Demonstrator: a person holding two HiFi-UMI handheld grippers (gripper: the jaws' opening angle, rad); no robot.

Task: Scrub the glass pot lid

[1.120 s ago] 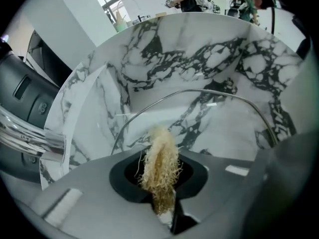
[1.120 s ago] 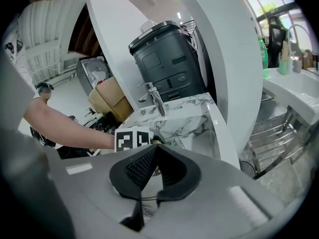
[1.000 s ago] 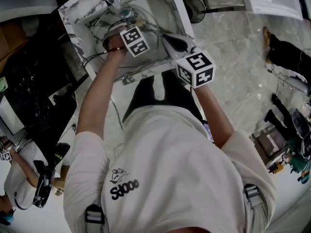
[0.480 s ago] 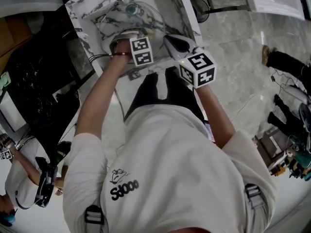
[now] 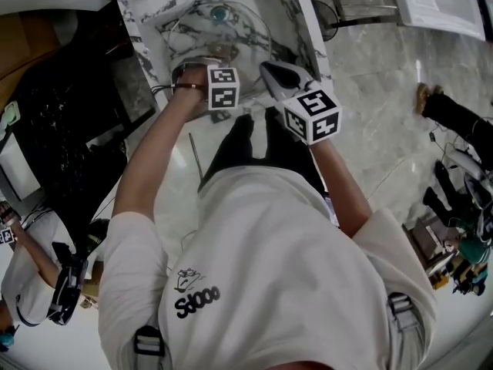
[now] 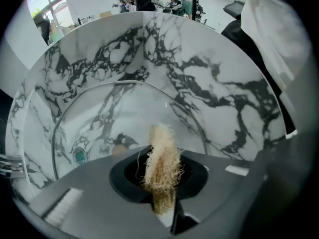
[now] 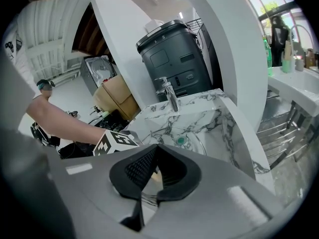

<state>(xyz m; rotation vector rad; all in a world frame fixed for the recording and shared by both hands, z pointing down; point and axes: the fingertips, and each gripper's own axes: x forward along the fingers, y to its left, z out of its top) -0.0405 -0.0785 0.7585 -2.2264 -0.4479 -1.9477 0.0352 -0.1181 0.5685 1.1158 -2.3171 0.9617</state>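
Note:
The glass pot lid stands tilted in the marble sink, a clear dome with a metal rim. My left gripper is at its near side, shut on a beige fibrous scrubber. In the left gripper view the scrubber sticks out of the left gripper toward the lid. My right gripper reaches in from the sink's near right. In the right gripper view the right gripper is shut on the shiny edge of the lid.
A chrome faucet rises at the sink's back, with a dark bin-like appliance behind it. The teal drain shows through the glass. Marble walls close in around the lid. People stand at the room's edges.
My left gripper has drawn back with the scrubber toward the sink's near edge. The right gripper has stayed nearly in place, and the head view has shifted slightly.

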